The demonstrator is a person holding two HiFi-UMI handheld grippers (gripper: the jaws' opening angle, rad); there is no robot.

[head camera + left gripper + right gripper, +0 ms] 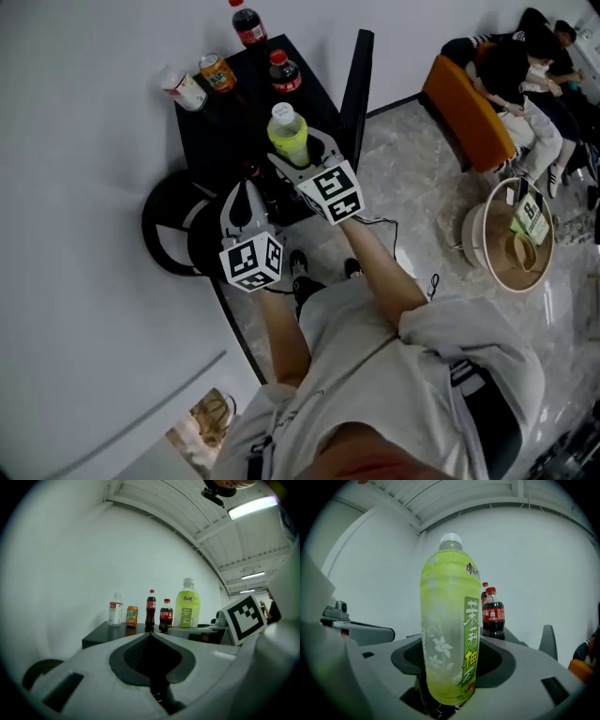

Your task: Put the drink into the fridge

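Black table (234, 98), right gripper (302, 155) over its near end, jaws closed round base of upright green tea bottle (447, 620), left gripper (246, 192) just beside it, jaws together with nothing between, tall cola bottle (247, 23), short cola bottle (284, 71), orange can (217, 72) standing on tabletop.

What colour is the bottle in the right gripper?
Yellow-green bottle, white cap; clearest in right gripper view.

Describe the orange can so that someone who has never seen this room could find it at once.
Find the black table against the white wall. A row of drinks stands at its far end, and the orange can sits between a pale bottle and a cola bottle. It is the only can, short and orange.
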